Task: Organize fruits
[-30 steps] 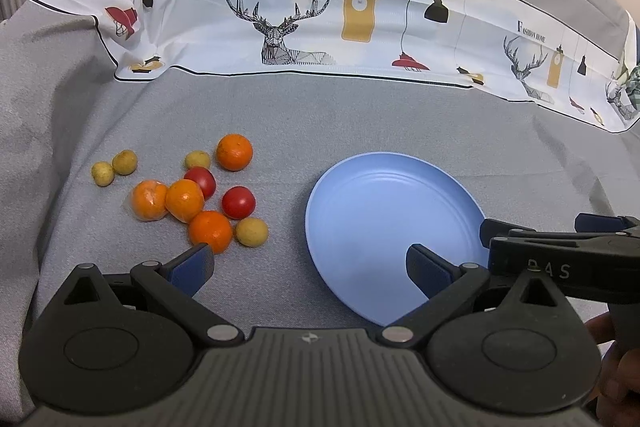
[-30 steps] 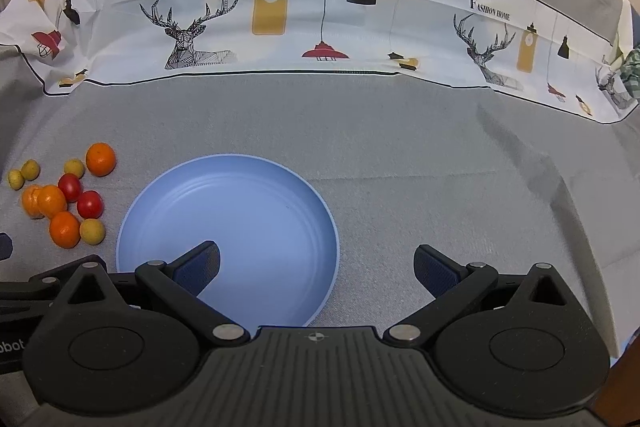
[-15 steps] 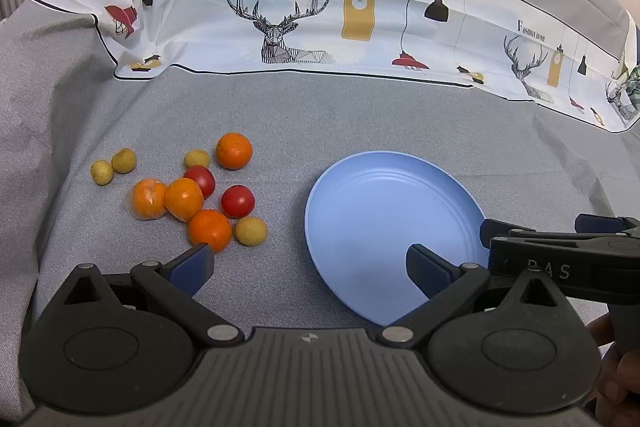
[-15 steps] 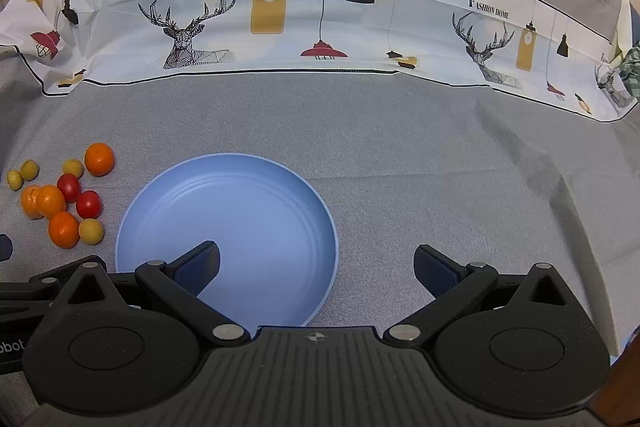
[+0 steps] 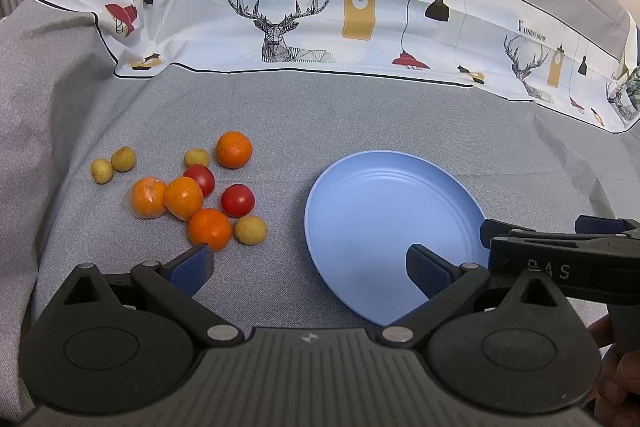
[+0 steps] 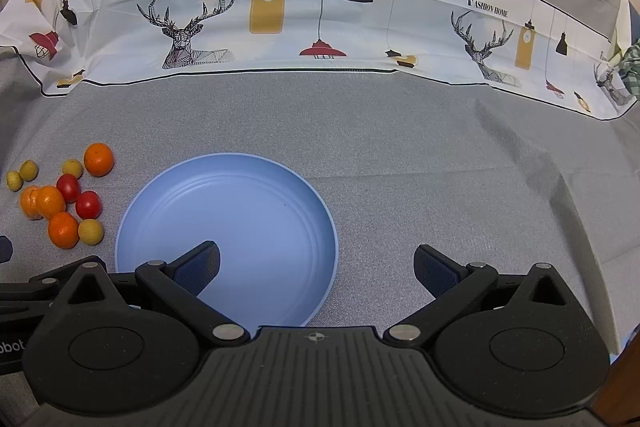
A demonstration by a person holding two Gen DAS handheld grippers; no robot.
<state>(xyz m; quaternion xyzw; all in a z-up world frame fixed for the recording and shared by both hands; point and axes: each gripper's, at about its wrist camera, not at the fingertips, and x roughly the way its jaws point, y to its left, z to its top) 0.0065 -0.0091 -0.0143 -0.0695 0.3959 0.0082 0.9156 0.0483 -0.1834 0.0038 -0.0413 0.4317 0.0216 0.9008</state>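
A cluster of small fruits lies on the grey cloth left of an empty blue plate [image 5: 384, 223]: several oranges, such as the nearest one [image 5: 209, 229], two red tomatoes [image 5: 237, 200] and several small yellow fruits [image 5: 250, 230]. My left gripper [image 5: 308, 269] is open and empty, its left fingertip just in front of the nearest orange. My right gripper [image 6: 316, 265] is open and empty, its left finger over the plate [image 6: 240, 211] near its front rim. The fruits [image 6: 60, 203] show at far left in the right wrist view.
A white printed cloth strip with deer and lamps [image 5: 360, 27] runs along the back. The right gripper's body [image 5: 560, 263] shows at the right edge of the left wrist view. Grey cloth [image 6: 440, 167] covers the surface right of the plate.
Both views shift very slightly; the fruits and plate sit a touch higher in frame. Nothing has been gripped or moved.
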